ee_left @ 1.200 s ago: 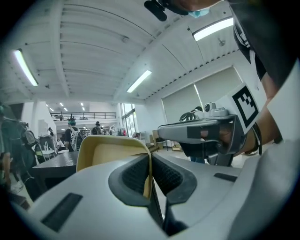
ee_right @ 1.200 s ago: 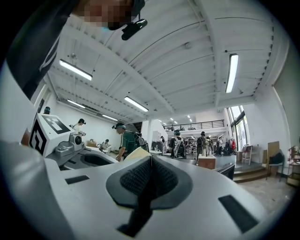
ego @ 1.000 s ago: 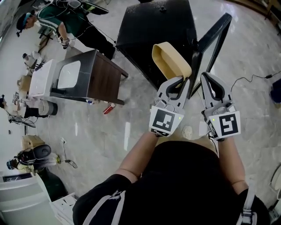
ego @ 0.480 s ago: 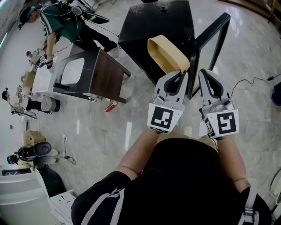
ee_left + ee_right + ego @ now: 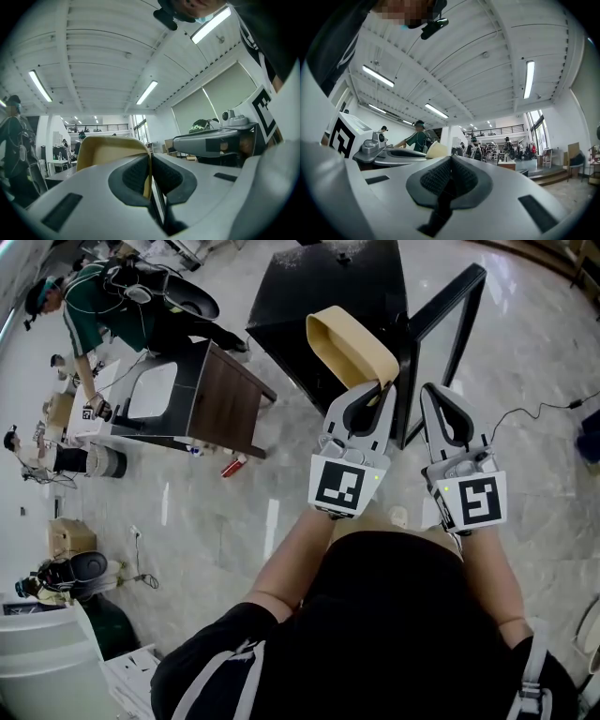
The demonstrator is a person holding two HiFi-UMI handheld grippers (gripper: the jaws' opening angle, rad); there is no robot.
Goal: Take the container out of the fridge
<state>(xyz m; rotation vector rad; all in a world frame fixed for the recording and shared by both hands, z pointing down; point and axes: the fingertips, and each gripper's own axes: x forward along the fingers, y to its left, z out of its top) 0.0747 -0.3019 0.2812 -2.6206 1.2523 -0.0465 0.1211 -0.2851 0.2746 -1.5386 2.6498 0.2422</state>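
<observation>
- Nearest: wearer's black-clad torso and both forearms, cut off by the lower frame edge in the head view.
- Left gripper: pinching one thin wall of the container, pads nearly meeting on either side of it.
- Right gripper: just beside the left one, pads pressed against each other, gripping nothing.
- Container: tan, open-topped and tray-like, carried in the air at a tilt, outside the fridge and just before its open front. Lower wall hidden behind the left jaws; contact with the door frame not determinable.
- Fridge: black, seen from above only, so interior hidden. Door swung open to the right, thin frame overlapped by the right gripper's tip.
- Farther left, well apart: dark wooden table on the pale floor, a white item on top partly cut by its edge. Small red object on the floor beside it, too small to identify.
- Farthest: person in a green top bending near that table, tangled with cables, partly cropped by the frame.
</observation>
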